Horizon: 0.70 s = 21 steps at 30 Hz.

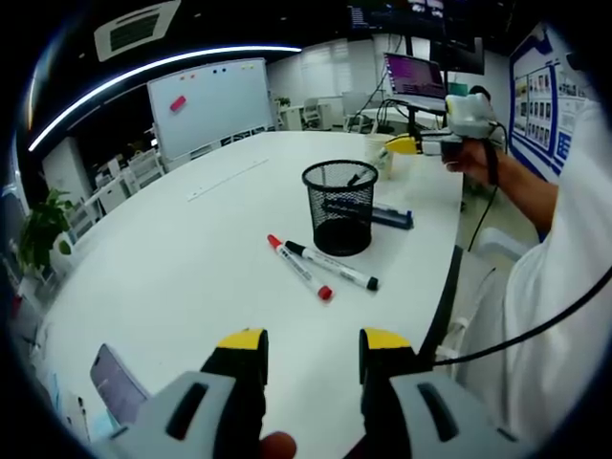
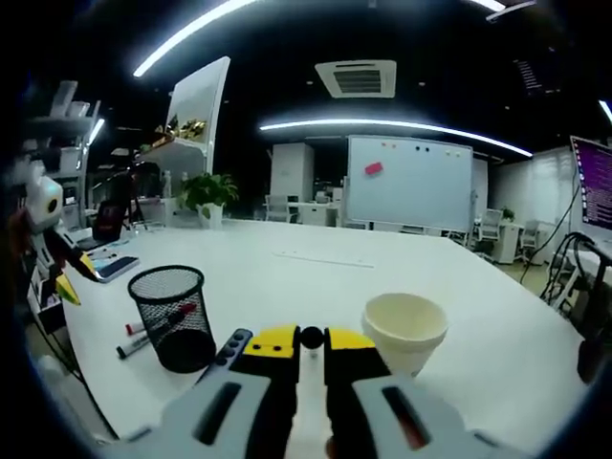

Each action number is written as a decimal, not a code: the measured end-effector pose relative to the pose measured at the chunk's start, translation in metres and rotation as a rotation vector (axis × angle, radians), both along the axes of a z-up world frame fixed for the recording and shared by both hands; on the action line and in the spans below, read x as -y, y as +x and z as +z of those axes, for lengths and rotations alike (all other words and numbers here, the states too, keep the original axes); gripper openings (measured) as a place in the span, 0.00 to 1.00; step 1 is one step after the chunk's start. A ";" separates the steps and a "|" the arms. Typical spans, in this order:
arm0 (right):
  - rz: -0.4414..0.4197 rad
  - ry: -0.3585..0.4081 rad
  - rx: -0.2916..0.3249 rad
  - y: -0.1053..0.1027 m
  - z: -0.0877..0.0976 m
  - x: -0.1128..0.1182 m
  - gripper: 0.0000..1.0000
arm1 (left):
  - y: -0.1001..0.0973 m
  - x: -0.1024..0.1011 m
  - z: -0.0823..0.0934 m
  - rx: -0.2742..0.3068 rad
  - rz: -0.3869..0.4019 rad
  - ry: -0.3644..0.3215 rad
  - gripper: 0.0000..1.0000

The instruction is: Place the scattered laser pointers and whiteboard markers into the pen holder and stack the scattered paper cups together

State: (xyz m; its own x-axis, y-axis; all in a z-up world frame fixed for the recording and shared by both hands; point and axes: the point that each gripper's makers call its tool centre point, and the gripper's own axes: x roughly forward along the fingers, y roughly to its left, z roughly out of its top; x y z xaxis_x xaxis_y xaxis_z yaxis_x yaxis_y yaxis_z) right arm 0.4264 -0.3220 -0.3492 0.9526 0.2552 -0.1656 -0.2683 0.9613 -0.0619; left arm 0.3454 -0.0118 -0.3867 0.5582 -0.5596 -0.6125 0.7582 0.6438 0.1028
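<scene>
A black mesh pen holder (image 1: 339, 206) (image 2: 172, 316) stands upright mid-table. Two markers lie beside it, one with red caps (image 1: 299, 268) and one black-capped (image 1: 332, 266) (image 2: 134, 346). A dark blue pen-like thing (image 1: 387, 215) (image 2: 229, 346) lies on the holder's other side. A cream paper cup (image 2: 404, 330) (image 1: 381, 153) stands upright just right of my right gripper (image 2: 311, 339) (image 1: 406, 145). Its jaws are close together on a small dark round-ended thing, seen end-on. My left gripper (image 1: 314, 342) hangs open over the near table, short of the markers, with nothing in it.
A white table (image 1: 172, 249) curves away, its edge on the right in the left gripper view. A phone (image 1: 120, 382) lies near my left gripper. A person's hand (image 1: 469, 153) holds the right gripper. A whiteboard (image 2: 409, 182) and monitors stand beyond the table.
</scene>
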 end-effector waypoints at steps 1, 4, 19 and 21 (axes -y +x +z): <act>-0.001 0.000 0.001 0.000 0.000 0.000 0.10 | 0.000 0.000 0.000 0.000 0.000 -0.001 0.39; -0.004 0.001 0.003 -0.001 0.000 0.001 0.10 | 0.000 0.001 0.000 0.001 -0.002 -0.001 0.39; 0.000 -0.007 0.025 -0.003 0.006 0.002 0.10 | -0.004 0.007 0.003 0.002 -0.006 0.001 0.39; 0.003 -0.012 0.025 -0.003 0.006 0.001 0.10 | -0.004 0.007 0.003 0.003 -0.007 0.004 0.39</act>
State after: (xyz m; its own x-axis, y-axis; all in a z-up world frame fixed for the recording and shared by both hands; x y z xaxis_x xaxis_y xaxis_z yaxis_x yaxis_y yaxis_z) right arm 0.4230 -0.3234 -0.3435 0.9556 0.2565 -0.1449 -0.2697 0.9596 -0.0797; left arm 0.3411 -0.0192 -0.3840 0.5562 -0.5614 -0.6128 0.7626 0.6378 0.1078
